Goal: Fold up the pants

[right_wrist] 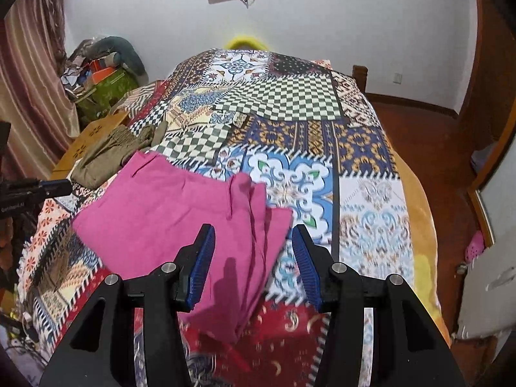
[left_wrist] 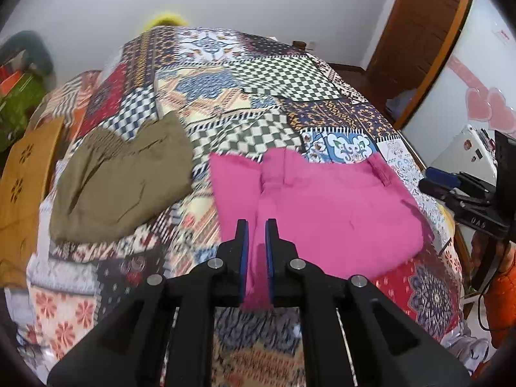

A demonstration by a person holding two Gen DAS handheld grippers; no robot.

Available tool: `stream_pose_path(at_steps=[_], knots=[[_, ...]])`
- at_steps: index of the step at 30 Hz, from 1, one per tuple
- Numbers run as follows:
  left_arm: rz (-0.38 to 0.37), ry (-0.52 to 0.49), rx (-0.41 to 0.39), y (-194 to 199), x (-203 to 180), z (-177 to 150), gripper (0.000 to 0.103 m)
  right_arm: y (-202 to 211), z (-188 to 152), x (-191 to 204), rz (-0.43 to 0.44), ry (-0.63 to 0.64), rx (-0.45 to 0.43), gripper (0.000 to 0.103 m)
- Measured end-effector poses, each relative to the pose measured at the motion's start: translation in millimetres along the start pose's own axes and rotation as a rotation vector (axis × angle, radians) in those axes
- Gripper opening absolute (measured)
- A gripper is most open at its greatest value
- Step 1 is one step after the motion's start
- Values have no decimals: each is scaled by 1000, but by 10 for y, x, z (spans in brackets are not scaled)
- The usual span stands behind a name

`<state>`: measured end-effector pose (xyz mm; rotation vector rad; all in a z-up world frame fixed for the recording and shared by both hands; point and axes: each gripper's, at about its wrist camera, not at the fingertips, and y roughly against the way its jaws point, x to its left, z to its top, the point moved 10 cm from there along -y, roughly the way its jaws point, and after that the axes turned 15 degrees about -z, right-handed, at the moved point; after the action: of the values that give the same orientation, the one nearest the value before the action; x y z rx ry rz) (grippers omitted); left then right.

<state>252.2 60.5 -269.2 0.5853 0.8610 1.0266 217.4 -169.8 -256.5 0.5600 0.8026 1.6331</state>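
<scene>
In my left view, my left claw [left_wrist: 256,235] pinches a strip of the pink pants [left_wrist: 322,206], which lie on the quilt [left_wrist: 258,96]; green pants [left_wrist: 122,180] sit at ten o'clock. The thin pinch could slip. In my right view, my right claw [right_wrist: 253,258] is open and empty over the pants' stacked edges [right_wrist: 258,213], hidden from the left.

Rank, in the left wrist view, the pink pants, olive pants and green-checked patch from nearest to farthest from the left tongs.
1. pink pants: fabric between the left tongs.
2. olive pants: beyond, to the left.
3. green-checked patch: far up the bed.
</scene>
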Motion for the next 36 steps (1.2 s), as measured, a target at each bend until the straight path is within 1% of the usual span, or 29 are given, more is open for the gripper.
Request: stream_pose_path(at_steps=[3,7,8,11,13,15,18,20,24,27,30,31,33,36], knots=[[-7,-19,22,-174,-30,104,9,-130,36,53,16,2,13,46],[-24,-33,60,-432,-60,189,9,-284,55,110,33,9,33,37],[-29,-35,66,-475,-60,202,11,-322,61,126,40,8,38,37],[-39,-41,75,-604,-59,240,25,-391,82,133,52,8,42,34],[-45,-47,73,-668,-58,269,37,-439,90,155,71,4,52,23],[-38,-46,77,-733,-39,290,44,-496,93,189,76,13,57,22],[-47,-28,83,-824,5,291,44,-554,97,222,86,21,60,14],[-51,-17,84,-874,31,284,44,-544,112,254,96,24,44,11],[-50,-14,97,-962,72,231,45,-445,200,216,95,7,-13,9],[-65,6,95,-996,103,195,45,-453,243,191,97,0,-28,9],[-68,26,95,-1001,162,173,49,-557,202,206,99,7,6,8],[-67,30,94,-998,181,169,52,-602,184,197,93,11,18,8],[-61,34,94,-996,239,156,55,-669,155,173,93,9,36,8],[-71,60,102,-1000,307,134,57,-806,57,167,92,14,92,9]])
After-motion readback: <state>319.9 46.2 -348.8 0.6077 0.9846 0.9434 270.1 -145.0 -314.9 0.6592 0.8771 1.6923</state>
